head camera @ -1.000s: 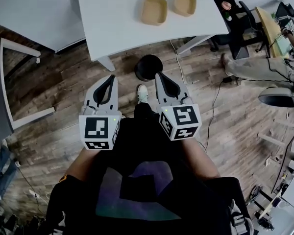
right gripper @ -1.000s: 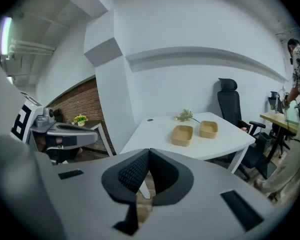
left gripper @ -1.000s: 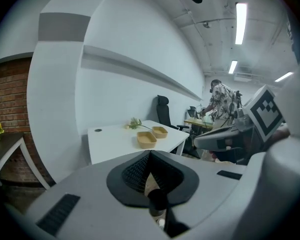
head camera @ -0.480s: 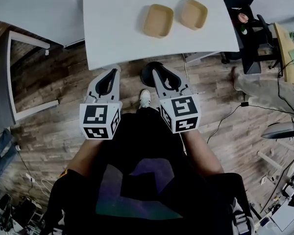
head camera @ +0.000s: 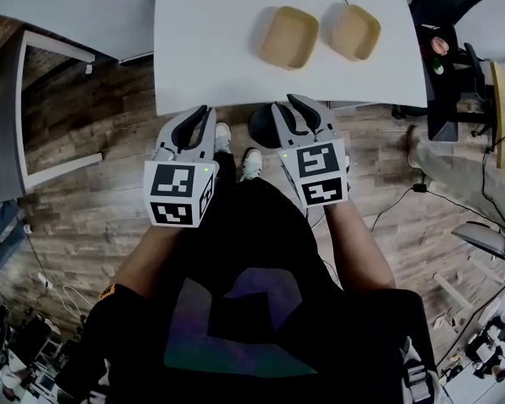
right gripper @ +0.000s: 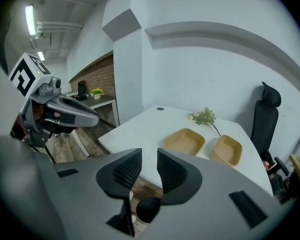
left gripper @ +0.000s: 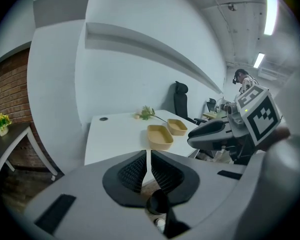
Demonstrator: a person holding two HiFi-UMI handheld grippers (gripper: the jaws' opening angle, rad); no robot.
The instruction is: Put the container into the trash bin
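Note:
Two tan containers lie empty on the white table (head camera: 202,49): the nearer container (head camera: 288,37) (left gripper: 159,136) (right gripper: 184,141) and the farther container (head camera: 355,32) (left gripper: 177,126) (right gripper: 226,150). A black round trash bin (head camera: 261,129) (right gripper: 148,209) stands on the wood floor at the table's near edge. My left gripper (head camera: 204,113) (left gripper: 145,156) hovers over the floor just short of the table, its jaws almost touching with nothing between them. My right gripper (head camera: 291,105) (right gripper: 149,159) hangs over the bin, its jaws a little apart and empty.
A green sprig (right gripper: 206,116) lies on the table beyond the containers. A black office chair (right gripper: 266,119) stands behind it. Another white table (head camera: 59,2) and a white frame (head camera: 34,99) are on the left. Desks, chairs and floor cables (head camera: 387,204) crowd the right. My shoes (head camera: 251,162) are beside the bin.
Both grippers have moved forward to the table's near edge. The right gripper is now over the bin, and its jaws look slightly more apart.

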